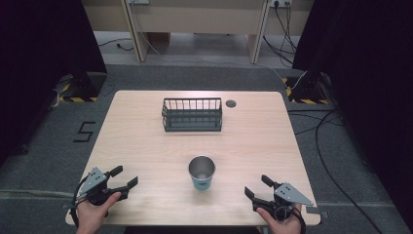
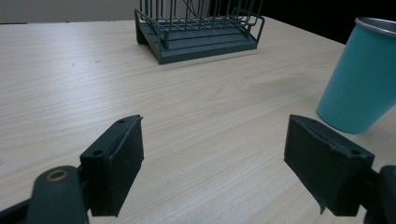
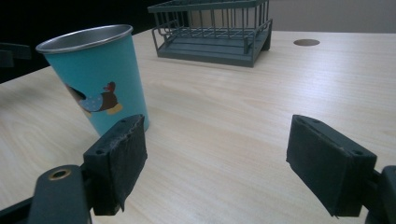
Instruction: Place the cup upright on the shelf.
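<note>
A teal metal cup with a steel rim stands upright on the wooden table, near the front middle. It bears a duck picture in the right gripper view and sits at the right edge of the left gripper view. A dark wire rack stands farther back at the table's centre, seen also as the rack and the rack. My left gripper rests open at the front left, held by a hand. My right gripper rests open at the front right. Nothing lies between either pair of jaws.
A round cable hole sits in the table right of the rack. Black curtains flank the table, with stands on striped bases on the floor at both back corners. Cables run along the floor at the right.
</note>
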